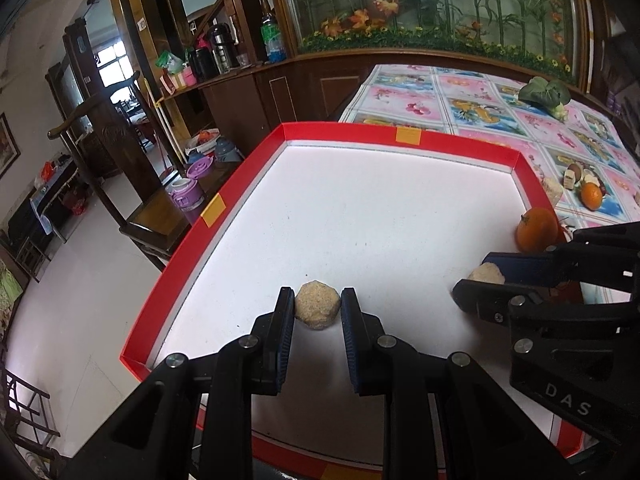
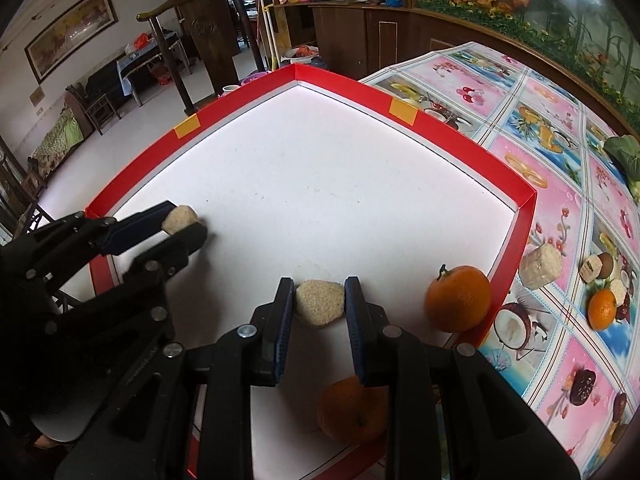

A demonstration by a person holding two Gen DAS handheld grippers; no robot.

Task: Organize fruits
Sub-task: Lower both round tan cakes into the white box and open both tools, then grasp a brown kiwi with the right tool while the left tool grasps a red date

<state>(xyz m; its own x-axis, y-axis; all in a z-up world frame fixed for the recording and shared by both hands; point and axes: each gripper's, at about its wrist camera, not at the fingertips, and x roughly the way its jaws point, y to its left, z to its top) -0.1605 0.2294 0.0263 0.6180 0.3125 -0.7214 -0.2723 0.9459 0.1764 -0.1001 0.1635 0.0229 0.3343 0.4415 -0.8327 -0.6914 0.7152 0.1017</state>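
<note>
L gripper point(image 1: 318, 304) pinching beige cake point(image 1: 317, 305), low over tray point(image 1: 400, 136) floor, near L rim. R gripper point(image 2: 319, 300) pinching 2nd cake point(image 2: 320, 303), just above floor. Orange point(image 2: 458, 298) in tray by R rim; another point(image 2: 352, 410) under R gripper. 3rd cake point(image 2: 541, 266) and small orange point(image 2: 602, 309) outside on tablecloth point(image 2: 540, 92).

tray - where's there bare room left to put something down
The white floor of the tray is bare across its middle and far half, up to the two orange tape marks. It is crowded near the right wall: an orange, a second orange under the right gripper, and both grippers' beige blocks. The left gripper fills the near left corner.
</note>
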